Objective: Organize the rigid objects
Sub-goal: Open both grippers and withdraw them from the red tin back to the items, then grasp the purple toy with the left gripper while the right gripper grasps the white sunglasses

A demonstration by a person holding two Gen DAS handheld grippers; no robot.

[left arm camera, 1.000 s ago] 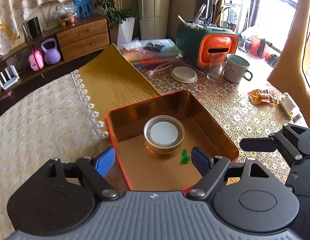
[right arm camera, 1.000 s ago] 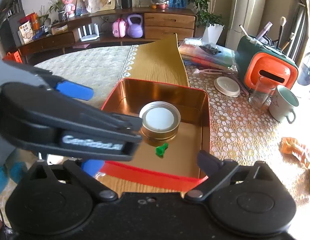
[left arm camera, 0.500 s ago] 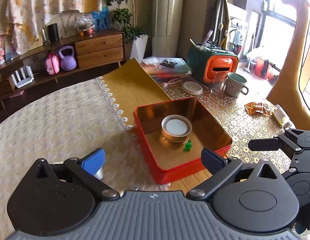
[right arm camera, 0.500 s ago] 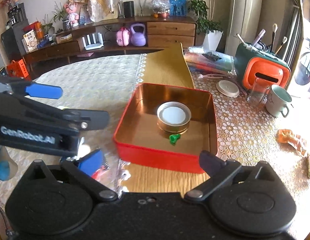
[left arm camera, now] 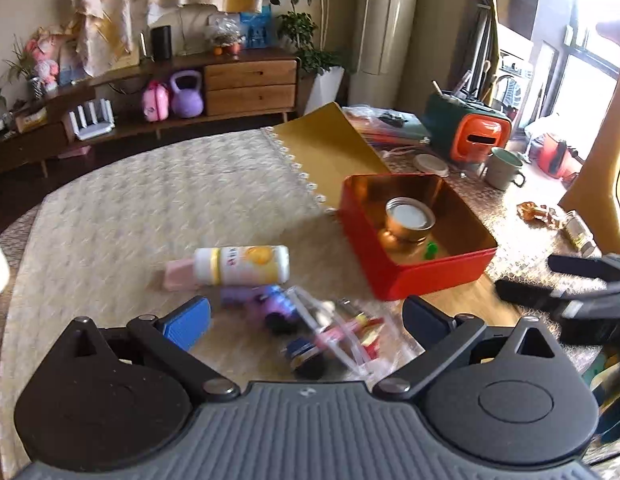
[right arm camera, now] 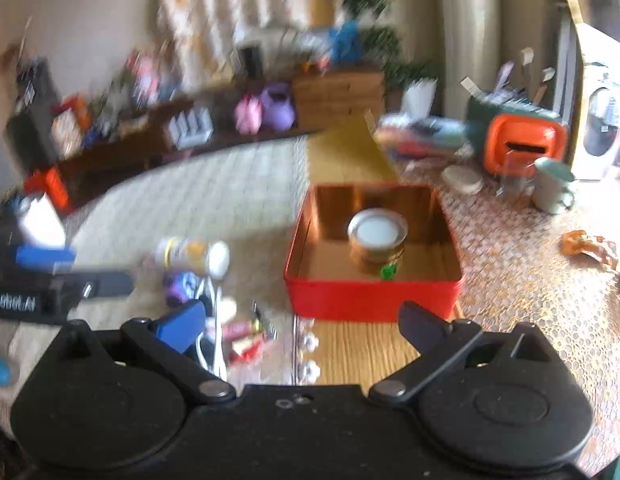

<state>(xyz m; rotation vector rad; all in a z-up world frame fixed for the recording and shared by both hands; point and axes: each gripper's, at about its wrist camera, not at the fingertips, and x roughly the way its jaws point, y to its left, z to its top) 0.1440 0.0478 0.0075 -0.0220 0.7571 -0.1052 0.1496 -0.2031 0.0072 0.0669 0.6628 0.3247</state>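
Both our left gripper and right gripper gape empty; the clutter beneath looks blurred, so we may snag its plastic wrap.

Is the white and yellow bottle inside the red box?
No, the white and yellow bottle lies on its side on the tablecloth, outside the red box, which holds a round tin.

Home living rm: sideboard, curtains, houseplant

daylight from right windows | glare top-right | right view motion-blurred | fisheye-bent edges
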